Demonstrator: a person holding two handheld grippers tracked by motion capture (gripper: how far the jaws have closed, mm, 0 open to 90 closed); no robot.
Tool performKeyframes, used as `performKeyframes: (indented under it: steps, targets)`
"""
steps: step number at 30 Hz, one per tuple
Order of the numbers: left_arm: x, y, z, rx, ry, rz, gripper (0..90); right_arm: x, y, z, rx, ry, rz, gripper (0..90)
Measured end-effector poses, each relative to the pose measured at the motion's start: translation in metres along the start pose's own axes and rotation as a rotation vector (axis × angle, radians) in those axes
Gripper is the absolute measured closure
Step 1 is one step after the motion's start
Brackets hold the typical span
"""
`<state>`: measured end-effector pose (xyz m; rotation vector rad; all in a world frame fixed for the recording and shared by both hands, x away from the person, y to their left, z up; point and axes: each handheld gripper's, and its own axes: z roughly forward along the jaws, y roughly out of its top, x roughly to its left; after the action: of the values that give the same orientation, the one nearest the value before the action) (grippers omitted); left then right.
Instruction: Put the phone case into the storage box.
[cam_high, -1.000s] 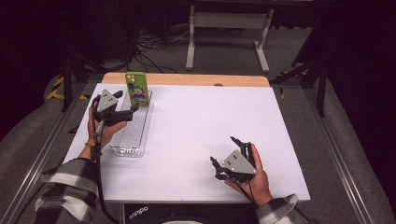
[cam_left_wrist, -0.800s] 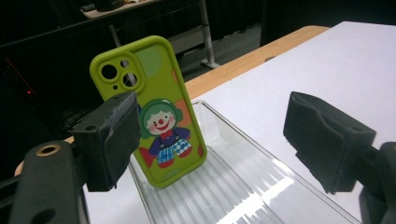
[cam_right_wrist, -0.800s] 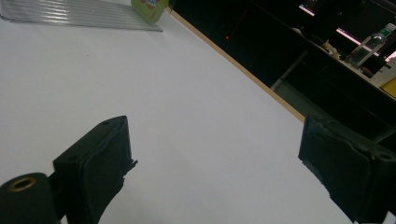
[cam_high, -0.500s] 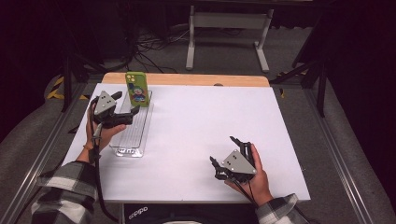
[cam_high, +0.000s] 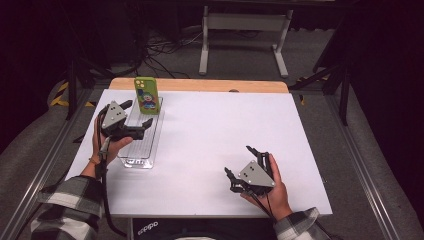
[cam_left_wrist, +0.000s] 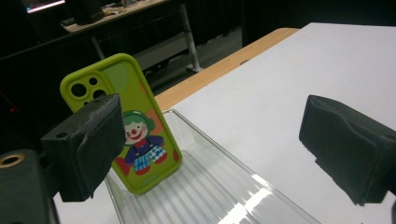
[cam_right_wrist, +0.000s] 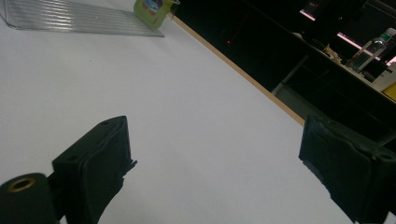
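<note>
A lime-green phone case with a cartoon clown stands upright, leaning on the far end wall of a clear ribbed tray. In the left gripper view the case is just ahead and left of centre, partly hidden by the left jaw. My left gripper hovers over the tray's far half. Its jaws have just been opening and stand wide, with nothing between the pads. My right gripper rests open on the white table near the front right, empty.
The white table top has a wooden strip along its far edge. A white stand and cables lie on the floor beyond. In the right gripper view the tray and case lie far off, at the top left.
The left gripper's jaws stand wider apart than before and sit a little back from the phone case, which stays upright in the tray. The right hand has not moved.
</note>
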<state>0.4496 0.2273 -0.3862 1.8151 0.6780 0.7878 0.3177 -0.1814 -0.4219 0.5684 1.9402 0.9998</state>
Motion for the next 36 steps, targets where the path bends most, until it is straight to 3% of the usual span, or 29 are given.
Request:
performKeyframes:
  steps: [13, 21, 28, 36]
  targets:
    - [-0.011, 0.002, -0.003, -0.009, -0.016, 0.028, 5.9, -0.001, 0.001, -0.001, -0.009, -0.001, 0.004, 9.4]
    - [-0.016, 0.003, -0.008, -0.03, -0.031, -0.002, 5.4, -0.001, 0.002, -0.002, -0.015, 0.002, 0.012, 9.3]
    - [-0.022, 0.002, -0.012, -0.041, -0.029, 0.023, 4.7, -0.001, 0.003, -0.003, -0.021, 0.007, 0.017, 9.2]
    - [-0.025, 0.0, -0.015, -0.045, -0.054, 0.01, 3.9, -0.001, 0.004, -0.003, -0.025, 0.007, 0.019, 9.0]
